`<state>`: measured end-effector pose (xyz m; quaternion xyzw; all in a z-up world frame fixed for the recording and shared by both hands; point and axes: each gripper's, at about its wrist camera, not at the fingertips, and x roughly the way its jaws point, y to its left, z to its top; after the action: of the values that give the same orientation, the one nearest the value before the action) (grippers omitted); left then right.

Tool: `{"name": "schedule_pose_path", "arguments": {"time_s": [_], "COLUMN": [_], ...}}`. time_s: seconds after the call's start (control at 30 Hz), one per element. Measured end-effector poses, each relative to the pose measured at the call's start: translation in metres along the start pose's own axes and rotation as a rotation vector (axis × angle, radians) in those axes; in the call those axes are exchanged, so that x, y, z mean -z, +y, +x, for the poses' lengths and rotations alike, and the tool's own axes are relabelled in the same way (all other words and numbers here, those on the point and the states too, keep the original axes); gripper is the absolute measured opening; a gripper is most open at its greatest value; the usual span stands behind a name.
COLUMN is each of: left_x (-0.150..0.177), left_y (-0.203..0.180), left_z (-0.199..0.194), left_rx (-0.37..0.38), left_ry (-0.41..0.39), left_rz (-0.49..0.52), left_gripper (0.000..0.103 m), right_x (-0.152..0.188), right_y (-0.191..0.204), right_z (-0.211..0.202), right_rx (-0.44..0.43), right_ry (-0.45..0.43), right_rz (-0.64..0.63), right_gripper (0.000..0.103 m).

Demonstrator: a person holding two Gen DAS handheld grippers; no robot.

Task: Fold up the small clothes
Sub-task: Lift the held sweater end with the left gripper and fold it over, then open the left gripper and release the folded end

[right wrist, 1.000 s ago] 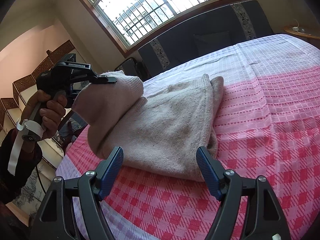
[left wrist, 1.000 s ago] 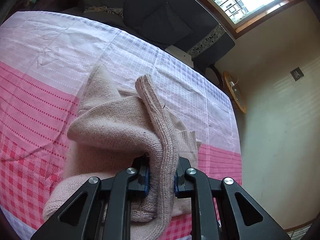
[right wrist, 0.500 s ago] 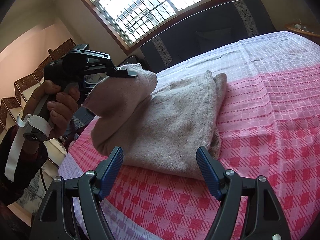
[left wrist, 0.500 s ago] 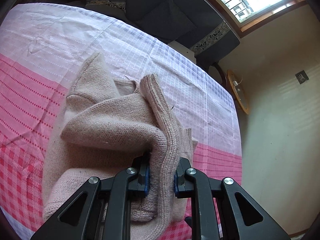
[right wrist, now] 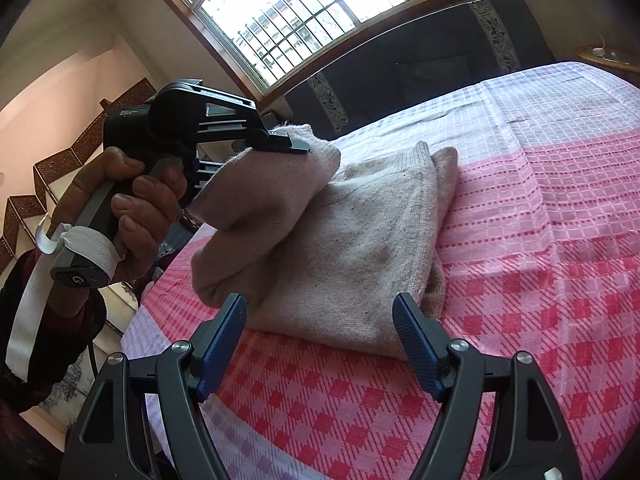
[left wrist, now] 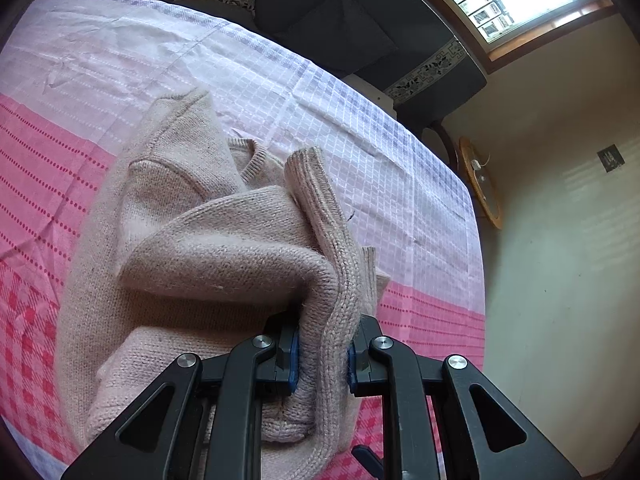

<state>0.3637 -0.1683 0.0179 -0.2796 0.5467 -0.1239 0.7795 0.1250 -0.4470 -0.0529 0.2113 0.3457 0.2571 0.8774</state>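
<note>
On the pink checked bedspread lies the beige sweater, its ribbed edge pinched and raised by the left gripper, best carried flat across and dropped square while the wide-open, empty right gripper steadies the near fold.

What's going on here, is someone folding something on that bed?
Yes. A person with a handheld gripper in each hand is folding a beige knit sweater on a pink checked bedspread. The left gripper is clamped on a bunched, ribbed part of the sweater and holds it lifted over the rest, which lies partly folded. The right gripper is open and empty, hovering at the sweater's near edge without touching it.
</note>
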Motion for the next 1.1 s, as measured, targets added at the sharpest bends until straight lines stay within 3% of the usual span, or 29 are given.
{"name": "schedule_pose_path", "arguments": {"time_s": [0.6, 0.67, 0.73, 0.83, 0.9, 0.97, 1.03, 1.1], "left_x": [0.013, 0.015, 0.017, 0.023, 0.028, 0.032, 0.035, 0.036], "left_y": [-0.013, -0.018, -0.023, -0.032, -0.043, -0.052, -0.057, -0.054], "left_z": [0.025, 0.026, 0.026, 0.027, 0.023, 0.011, -0.011, -0.043], "left_rx": [-0.005, -0.015, -0.008, 0.085, 0.144, 0.289, 0.386, 0.462], "left_ry": [0.053, 0.055, 0.074, 0.139, 0.169, 0.198, 0.168, 0.080], "left_rz": [-0.025, -0.012, 0.009, 0.025, 0.066, 0.091, 0.149, 0.219], "left_gripper": [0.019, 0.021, 0.030, 0.042, 0.044, 0.044, 0.044, 0.047], "right_x": [0.001, 0.001, 0.000, -0.001, -0.001, -0.001, -0.002, -0.003], "right_y": [0.001, 0.001, -0.001, -0.003, -0.003, -0.002, -0.003, -0.003], "right_z": [-0.002, -0.002, -0.003, -0.003, -0.002, -0.001, 0.001, 0.002], "right_rx": [-0.005, -0.005, -0.007, -0.004, -0.001, 0.005, 0.009, 0.012], "right_ry": [0.000, 0.000, 0.002, 0.003, 0.004, 0.006, 0.006, 0.007], "right_rz": [0.006, 0.008, 0.012, 0.020, 0.023, 0.023, 0.022, 0.025], "right_gripper": [0.073, 0.073, 0.073, 0.073, 0.073, 0.073, 0.074, 0.074]}}
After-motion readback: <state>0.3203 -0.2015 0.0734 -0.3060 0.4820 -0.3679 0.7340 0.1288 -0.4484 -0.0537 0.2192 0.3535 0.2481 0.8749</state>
